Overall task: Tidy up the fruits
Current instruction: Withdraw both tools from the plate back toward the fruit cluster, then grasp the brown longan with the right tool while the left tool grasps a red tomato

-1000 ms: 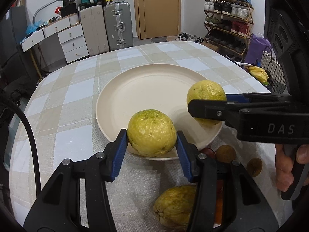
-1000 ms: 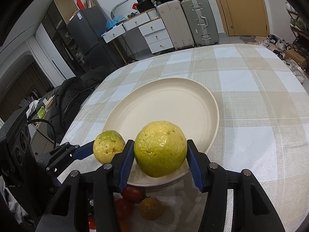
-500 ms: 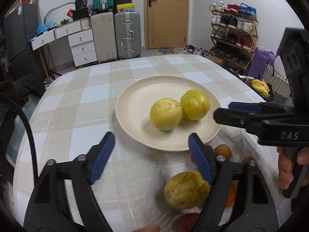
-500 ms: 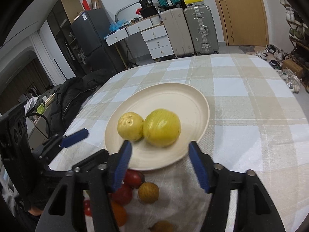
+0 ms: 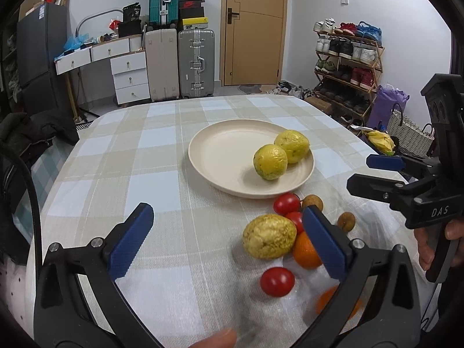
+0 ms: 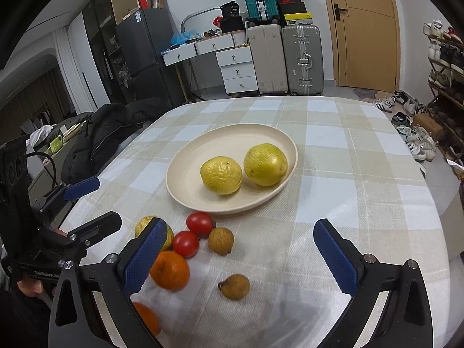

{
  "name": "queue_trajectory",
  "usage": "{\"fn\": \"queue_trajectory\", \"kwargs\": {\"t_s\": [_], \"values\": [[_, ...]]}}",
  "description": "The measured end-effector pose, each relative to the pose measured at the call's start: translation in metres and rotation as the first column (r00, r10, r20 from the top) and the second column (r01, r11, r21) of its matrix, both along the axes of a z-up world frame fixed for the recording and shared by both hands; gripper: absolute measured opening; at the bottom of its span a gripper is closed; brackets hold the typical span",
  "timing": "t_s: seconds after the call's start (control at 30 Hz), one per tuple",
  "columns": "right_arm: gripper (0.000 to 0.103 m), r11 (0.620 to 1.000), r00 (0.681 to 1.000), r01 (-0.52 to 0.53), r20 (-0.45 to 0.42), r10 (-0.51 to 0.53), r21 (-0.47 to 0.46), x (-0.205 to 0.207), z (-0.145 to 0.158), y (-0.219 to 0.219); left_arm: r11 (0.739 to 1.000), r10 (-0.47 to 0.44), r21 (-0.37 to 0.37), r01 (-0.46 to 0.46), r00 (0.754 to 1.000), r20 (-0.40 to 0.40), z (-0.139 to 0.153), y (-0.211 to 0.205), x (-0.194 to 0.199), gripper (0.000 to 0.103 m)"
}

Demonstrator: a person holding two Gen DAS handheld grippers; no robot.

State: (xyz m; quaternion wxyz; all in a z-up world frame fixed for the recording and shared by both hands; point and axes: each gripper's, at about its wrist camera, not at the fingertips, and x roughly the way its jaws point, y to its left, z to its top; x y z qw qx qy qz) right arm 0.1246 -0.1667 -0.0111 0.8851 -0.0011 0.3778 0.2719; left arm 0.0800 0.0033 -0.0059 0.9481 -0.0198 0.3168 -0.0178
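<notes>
Two wrinkled yellow fruits [image 5: 270, 161] [image 5: 291, 146] lie side by side on the cream plate [image 5: 220, 145], touching each other; the right wrist view shows them too [image 6: 221, 175] [image 6: 265, 164]. My left gripper [image 5: 224, 217] hovers short of the plate over the cloth, its jaws opening, nothing between them. My right gripper [image 6: 237, 226] is likewise back from the plate, jaws opening and empty. A third yellow fruit [image 5: 269, 240] lies on the cloth beside the left gripper's right finger.
Loose on the checked tablecloth near the plate's front edge are tomatoes [image 6: 199, 224], two brown longans [image 6: 221, 240] [image 6: 235, 286] and oranges [image 6: 169, 269]. A person's hand [image 5: 429, 249] holds the right gripper. A black jacket [image 6: 110, 133] lies at the table's left.
Both grippers let go of their yellow fruits onto the plate, opened wide and drew back and up from it. The loose fruit on the cloth came into view.
</notes>
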Motion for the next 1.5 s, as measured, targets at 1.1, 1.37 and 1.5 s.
{"fn": "queue_trajectory", "kwargs": {"t_s": [1.1,1.37,1.5], "values": [[0.101,0.991,0.99,-0.073,-0.132,0.058,-0.111,-0.017,-0.042,0.0,1.0,0.006,0.006,-0.005,0.998,-0.058,-0.011,-0.009,-0.002,0.102],[0.076,0.987,0.981,-0.125,-0.16,0.108,-0.097,-0.021,-0.045,0.007,1.0,0.006,0.009,-0.005,0.998,-0.068,-0.014,-0.008,0.0,0.102],[0.063,0.983,0.977,-0.155,-0.164,0.138,-0.094,-0.025,-0.046,0.011,1.0,-0.001,0.011,0.001,0.997,-0.077,-0.016,-0.01,0.001,0.102]]}}
